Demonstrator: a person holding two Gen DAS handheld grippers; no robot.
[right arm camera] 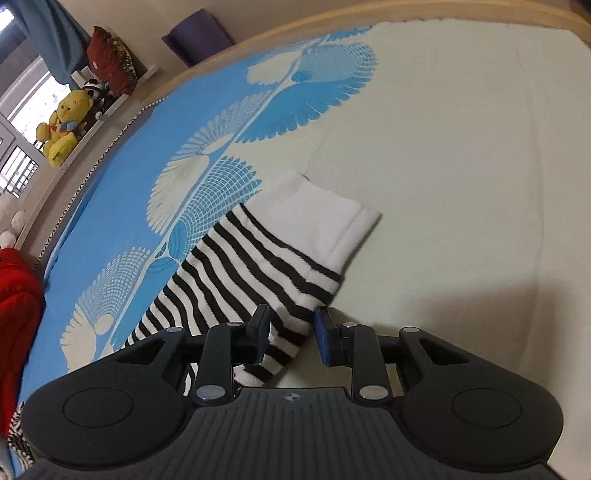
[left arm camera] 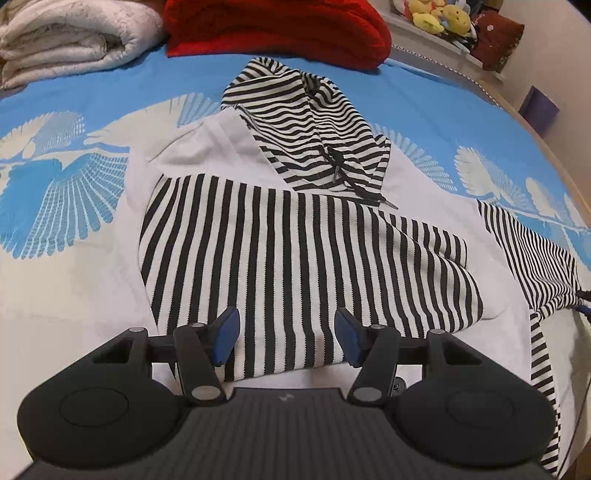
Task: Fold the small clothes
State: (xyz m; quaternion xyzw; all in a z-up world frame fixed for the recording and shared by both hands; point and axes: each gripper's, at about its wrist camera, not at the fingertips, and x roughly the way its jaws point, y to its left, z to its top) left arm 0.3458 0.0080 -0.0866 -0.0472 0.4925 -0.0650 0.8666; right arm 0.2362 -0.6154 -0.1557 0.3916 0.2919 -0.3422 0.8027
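A black-and-white striped hooded top (left arm camera: 295, 236) lies on the bed, its hood (left arm camera: 295, 118) pointing away and one sleeve folded across its body. My left gripper (left arm camera: 286, 332) is open, low over the folded sleeve near the garment's near edge, holding nothing. The other sleeve (right arm camera: 251, 273), striped with a white cuff (right arm camera: 317, 218), stretches out on the sheet in the right wrist view. My right gripper (right arm camera: 291, 328) is open, its jaws on either side of that sleeve's near edge, below the cuff. The same sleeve shows at the right of the left wrist view (left arm camera: 535, 266).
The bed sheet (left arm camera: 74, 110) is blue with white fan patterns and a plain pale area (right arm camera: 461, 147). A rolled white blanket (left arm camera: 70, 37) and a red knit (left arm camera: 277, 29) lie at the far edge. Plush toys (right arm camera: 62, 125) sit on a ledge beyond the bed frame (right arm camera: 258, 37).
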